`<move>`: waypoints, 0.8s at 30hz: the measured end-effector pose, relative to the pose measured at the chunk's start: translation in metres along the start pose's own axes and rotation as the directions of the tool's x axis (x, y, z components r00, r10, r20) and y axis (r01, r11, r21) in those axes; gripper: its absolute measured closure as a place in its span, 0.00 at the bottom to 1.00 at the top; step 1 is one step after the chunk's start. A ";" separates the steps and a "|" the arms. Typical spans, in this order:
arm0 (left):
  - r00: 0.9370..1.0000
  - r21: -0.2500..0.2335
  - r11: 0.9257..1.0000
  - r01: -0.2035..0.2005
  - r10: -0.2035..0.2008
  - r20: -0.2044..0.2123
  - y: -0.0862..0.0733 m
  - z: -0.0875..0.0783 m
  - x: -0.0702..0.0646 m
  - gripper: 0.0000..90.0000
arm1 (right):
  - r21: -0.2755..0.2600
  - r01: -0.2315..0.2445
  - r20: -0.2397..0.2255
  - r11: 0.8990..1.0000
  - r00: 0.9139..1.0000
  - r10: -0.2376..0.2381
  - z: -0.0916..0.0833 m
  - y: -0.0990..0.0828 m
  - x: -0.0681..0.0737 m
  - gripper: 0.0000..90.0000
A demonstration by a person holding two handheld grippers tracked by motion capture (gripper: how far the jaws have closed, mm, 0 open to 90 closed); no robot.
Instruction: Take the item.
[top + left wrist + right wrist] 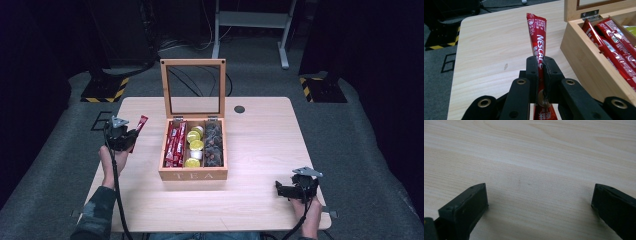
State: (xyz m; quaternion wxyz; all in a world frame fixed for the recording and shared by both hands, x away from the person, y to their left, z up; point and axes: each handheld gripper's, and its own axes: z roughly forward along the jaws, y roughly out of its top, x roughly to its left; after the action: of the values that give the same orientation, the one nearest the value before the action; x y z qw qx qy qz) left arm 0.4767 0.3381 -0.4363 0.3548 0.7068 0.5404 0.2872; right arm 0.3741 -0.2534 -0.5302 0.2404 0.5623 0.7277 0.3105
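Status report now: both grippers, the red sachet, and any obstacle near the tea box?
Left gripper shut on red sachet, left of tea box. Right gripper open over bare table. Nothing in the way.

- Left gripper (131, 134), raised at the table's left, has its jaws clamped together.
- Right gripper (281, 189) rests low at the right, jaws spread wide.
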 end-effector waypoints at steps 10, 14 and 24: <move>1.000 0.020 1.000 0.016 -0.016 -0.012 -0.005 0.008 0.009 0.92 | 0.000 0.000 0.000 1.000 1.000 0.000 0.000 0.000 0.000 0.00; 0.999 0.031 0.999 0.033 -0.032 -0.017 -0.006 0.012 0.012 0.92 | 0.001 -0.001 0.000 1.000 1.000 0.001 0.000 0.000 0.000 0.00; 0.998 0.036 0.998 0.042 -0.041 -0.038 -0.011 0.025 0.019 0.92 | 0.001 -0.001 0.000 1.000 1.000 0.001 0.000 0.000 0.000 0.00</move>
State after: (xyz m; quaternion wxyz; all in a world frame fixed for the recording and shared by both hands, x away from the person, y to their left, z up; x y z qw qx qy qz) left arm 0.4953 0.3539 -0.4590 0.3373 0.6963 0.5668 0.2830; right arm 0.3741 -0.2533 -0.5302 0.2400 0.5627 0.7276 0.3104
